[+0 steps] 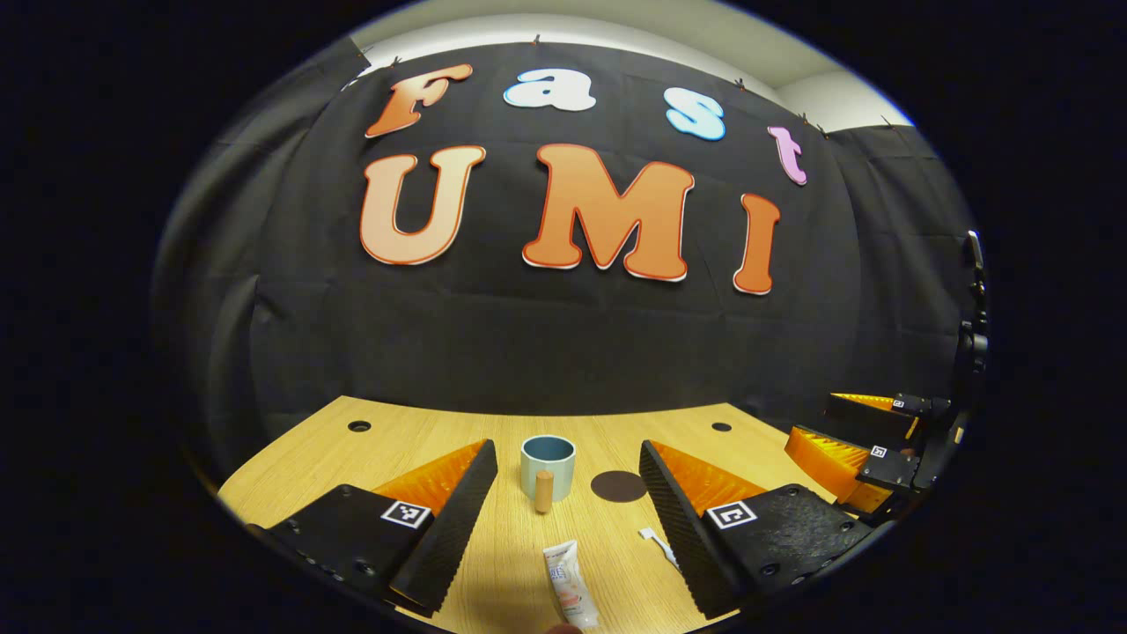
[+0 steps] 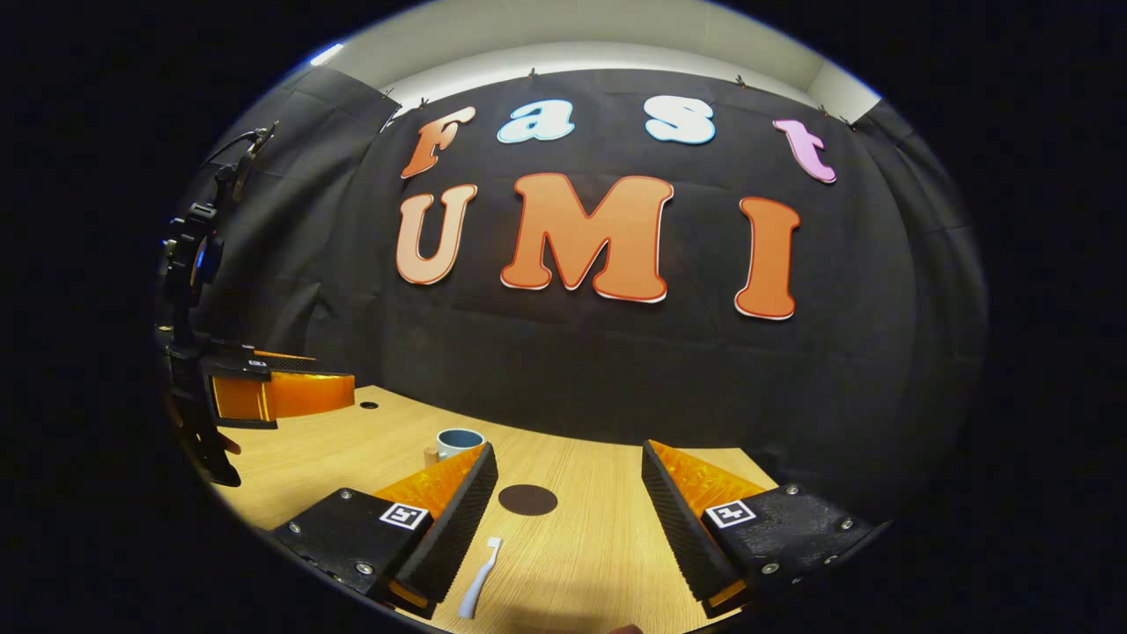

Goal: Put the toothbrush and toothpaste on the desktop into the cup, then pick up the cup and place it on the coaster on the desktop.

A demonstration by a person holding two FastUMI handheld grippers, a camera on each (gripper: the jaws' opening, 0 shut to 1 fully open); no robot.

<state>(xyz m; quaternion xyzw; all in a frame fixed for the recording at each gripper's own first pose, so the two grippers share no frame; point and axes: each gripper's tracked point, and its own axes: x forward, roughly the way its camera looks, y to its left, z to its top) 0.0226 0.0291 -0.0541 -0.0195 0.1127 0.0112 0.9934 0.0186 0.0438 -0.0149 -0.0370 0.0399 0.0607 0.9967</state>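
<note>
While toothbrush (image 2: 480, 578) lies flat, head apparently toward coaster (image 2: 527, 499).

Matt wood-grain desktop (image 1: 616, 546), black cloth wall (image 1: 546, 335)

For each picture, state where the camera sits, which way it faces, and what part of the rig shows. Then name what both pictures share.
Left gripper view: rides the left hand-held gripper, facing the cup and toothpaste; the right hand-held gripper shows alongside.
Right gripper view: rides the right hand-held gripper, facing the toothbrush and coaster; the left hand-held gripper shows alongside.
Shared: cup, coaster, toothbrush, desktop.
</note>
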